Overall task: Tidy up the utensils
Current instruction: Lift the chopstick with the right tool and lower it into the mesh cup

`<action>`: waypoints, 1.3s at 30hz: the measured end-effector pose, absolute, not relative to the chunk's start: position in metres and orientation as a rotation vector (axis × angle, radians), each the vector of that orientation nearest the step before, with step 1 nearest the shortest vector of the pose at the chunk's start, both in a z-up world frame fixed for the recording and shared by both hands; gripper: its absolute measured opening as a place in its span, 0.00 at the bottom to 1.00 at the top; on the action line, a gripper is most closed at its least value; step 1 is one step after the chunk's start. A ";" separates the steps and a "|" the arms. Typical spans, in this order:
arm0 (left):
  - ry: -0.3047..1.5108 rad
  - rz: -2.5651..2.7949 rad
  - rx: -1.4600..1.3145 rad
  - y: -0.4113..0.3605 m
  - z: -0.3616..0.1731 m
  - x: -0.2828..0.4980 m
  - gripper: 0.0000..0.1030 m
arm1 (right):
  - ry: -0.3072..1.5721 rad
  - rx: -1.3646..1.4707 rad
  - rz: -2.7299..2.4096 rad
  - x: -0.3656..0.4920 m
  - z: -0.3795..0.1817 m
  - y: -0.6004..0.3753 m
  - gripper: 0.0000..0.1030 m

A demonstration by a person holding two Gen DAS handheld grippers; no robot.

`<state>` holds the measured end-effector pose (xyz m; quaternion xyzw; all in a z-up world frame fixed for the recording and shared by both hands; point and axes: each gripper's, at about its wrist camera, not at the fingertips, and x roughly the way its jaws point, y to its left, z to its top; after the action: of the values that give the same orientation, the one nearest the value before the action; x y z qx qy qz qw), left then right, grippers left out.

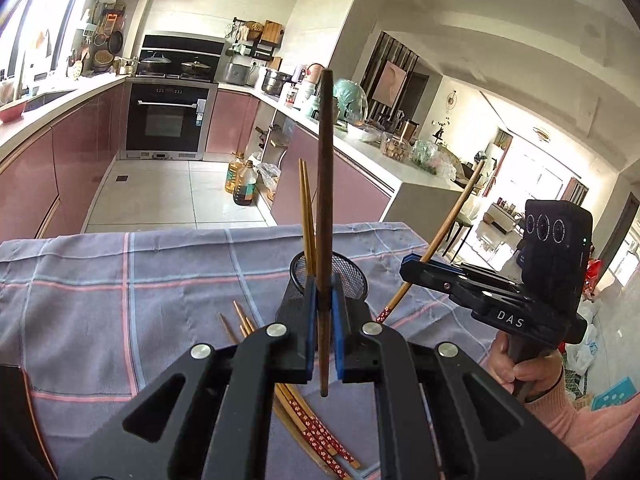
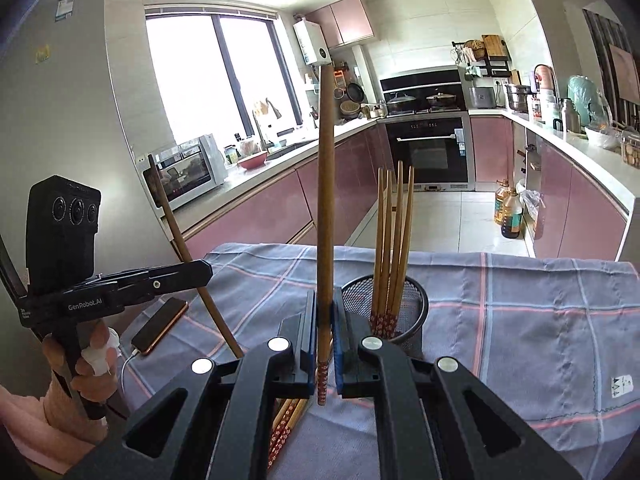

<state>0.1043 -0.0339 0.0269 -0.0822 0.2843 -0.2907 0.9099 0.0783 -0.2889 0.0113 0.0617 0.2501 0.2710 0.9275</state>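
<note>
Chopsticks (image 2: 390,240) upright in mesh holder (image 2: 416,312), each hand-held gripper (image 1: 324,320) clamping one

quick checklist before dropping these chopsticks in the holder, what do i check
1. Left claw grip on dark chopstick: ok, clamped, upright.
2. Right claw grip on patterned chopstick: ok, clamped.
3. Mesh holder upright on the cloth: ok.
4. Room in holder beside the standing chopsticks: ok.
5. Held tips above the holder mouth: cannot tell.
6. Loose chopsticks left on the cloth: not ok, still to sort.
</note>
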 end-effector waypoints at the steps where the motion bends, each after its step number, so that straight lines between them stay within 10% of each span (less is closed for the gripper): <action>1: 0.579 -0.600 -0.168 -0.036 0.030 0.107 0.07 | 0.501 0.121 0.551 0.080 0.016 -0.290 0.06; 19: 0.441 -0.596 -0.135 -0.075 0.085 0.131 0.07 | 0.437 0.074 0.495 0.106 0.045 -0.289 0.06; 39: 0.644 -0.573 0.056 -0.113 0.029 0.158 0.07 | 0.634 0.040 0.466 0.144 -0.005 -0.274 0.06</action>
<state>0.1580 -0.1128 0.0294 0.0272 0.3121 -0.2779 0.9081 0.1439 -0.2741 -0.0051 0.0195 0.3088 0.2272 0.9234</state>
